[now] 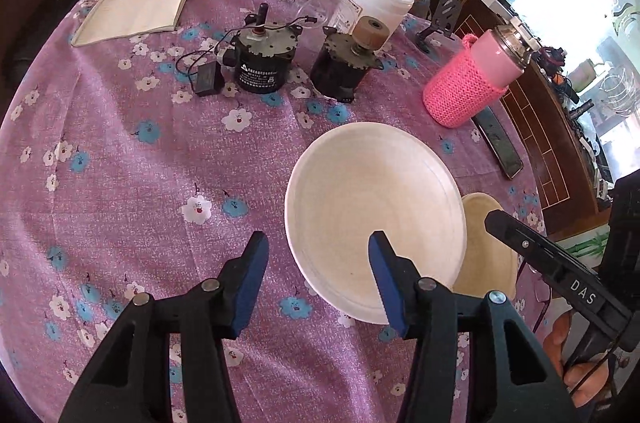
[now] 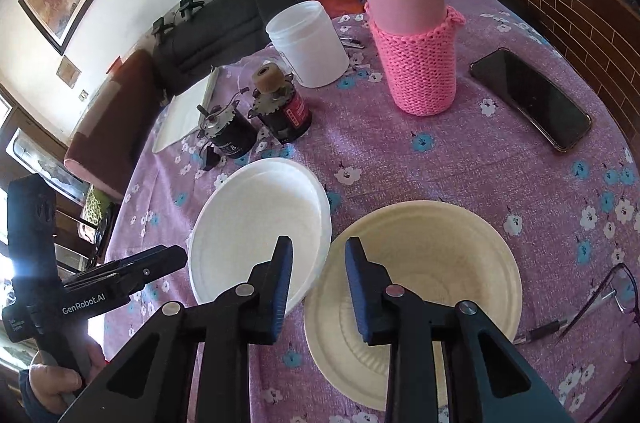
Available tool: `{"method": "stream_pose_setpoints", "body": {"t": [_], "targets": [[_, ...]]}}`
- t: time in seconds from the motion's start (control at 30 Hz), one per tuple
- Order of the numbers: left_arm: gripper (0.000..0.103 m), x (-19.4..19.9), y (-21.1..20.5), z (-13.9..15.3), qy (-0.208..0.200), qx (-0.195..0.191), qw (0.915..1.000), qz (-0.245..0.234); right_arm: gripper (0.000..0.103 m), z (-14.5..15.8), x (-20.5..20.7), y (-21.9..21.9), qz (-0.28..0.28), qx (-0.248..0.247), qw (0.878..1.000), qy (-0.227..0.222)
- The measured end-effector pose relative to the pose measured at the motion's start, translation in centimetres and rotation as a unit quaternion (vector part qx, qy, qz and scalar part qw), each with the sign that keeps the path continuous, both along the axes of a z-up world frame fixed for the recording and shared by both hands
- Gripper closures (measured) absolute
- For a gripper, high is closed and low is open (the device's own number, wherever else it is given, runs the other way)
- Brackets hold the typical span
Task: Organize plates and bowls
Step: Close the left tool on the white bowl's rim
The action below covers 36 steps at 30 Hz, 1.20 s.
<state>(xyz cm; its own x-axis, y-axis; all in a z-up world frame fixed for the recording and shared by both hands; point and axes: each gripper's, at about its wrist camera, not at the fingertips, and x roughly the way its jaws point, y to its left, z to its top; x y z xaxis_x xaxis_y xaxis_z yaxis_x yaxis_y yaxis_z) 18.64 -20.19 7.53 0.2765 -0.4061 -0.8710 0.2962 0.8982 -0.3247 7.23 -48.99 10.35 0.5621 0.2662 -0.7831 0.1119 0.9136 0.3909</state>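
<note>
White foam plate (image 2: pixel 256 227) is lying just ahead-left of the right gripper (image 2: pixel 316 287), cream bowl (image 2: pixel 432 263) under its parted, empty jaws. Left gripper (image 1: pixel 316 287), also apart, is straddling the plate's near rim, probably for stacking.

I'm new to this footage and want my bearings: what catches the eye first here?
Two pale dishes sit side by side on the purple floral tablecloth: a white plate and a cream bowl to its right, rims close together. Behind them stands a bottle in a bright pink knitted sleeve. Both grippers, left and right, hang open over the dishes, holding nothing.
</note>
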Motion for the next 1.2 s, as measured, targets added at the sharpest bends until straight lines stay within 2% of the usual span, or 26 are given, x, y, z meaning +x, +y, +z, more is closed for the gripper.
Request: {"method": "stream_pose_setpoints", "body": {"t": [0.13, 0.2, 0.23, 0.27, 0.33, 0.47, 0.77, 1.0, 1.2], "targets": [[0.052, 1.0, -0.3, -1.4, 0.018, 0.003, 0.9998, 0.007, 0.074, -0.9, 1.4, 0.7, 0.007, -0.014, 1.0, 0.01], [0.057, 1.3, -0.4, -2.1, 0.021, 0.008, 0.9997, 0.012, 0.074, -1.5, 2.0, 1.0, 0.003, -0.03, 0.999, 0.017], [0.068, 1.4, -0.6, -2.3, 0.022, 0.01, 0.9996, 0.012, 0.076, -1.7, 2.2, 1.1, 0.003, -0.035, 0.999, 0.017], [0.083, 1.5, -0.8, -2.6, 0.027, 0.008, 0.9996, 0.009, 0.082, -1.9, 2.4, 1.2, 0.004, -0.04, 0.999, 0.021], [0.084, 1.4, -0.8, -2.9, 0.026, 0.014, 0.9995, 0.01, 0.093, -2.5, 2.6, 1.3, 0.006, -0.037, 0.999, 0.028], [0.084, 0.7, -0.7, -2.1, 0.017, 0.007, 0.9998, 0.002, 0.094, -2.2, 1.7, 1.1, -0.002, -0.034, 0.999, 0.021], [0.084, -4.1, -0.2, 3.2, -0.04, 0.008, 0.9991, -0.014, 0.094, 1.3, -2.4, 1.2, -0.007, -0.018, 1.0, -0.016], [0.084, -10.3, 1.5, 5.5, -0.066, -0.017, 0.9974, -0.024, 0.094, 3.3, -8.4, 1.6, -0.002, 0.01, 0.999, -0.037], [0.081, -16.5, 2.3, 5.2, -0.076, -0.021, 0.9961, -0.039, 0.093, 2.9, -15.4, 2.6, 0.004, 0.009, 0.999, -0.042]]}}
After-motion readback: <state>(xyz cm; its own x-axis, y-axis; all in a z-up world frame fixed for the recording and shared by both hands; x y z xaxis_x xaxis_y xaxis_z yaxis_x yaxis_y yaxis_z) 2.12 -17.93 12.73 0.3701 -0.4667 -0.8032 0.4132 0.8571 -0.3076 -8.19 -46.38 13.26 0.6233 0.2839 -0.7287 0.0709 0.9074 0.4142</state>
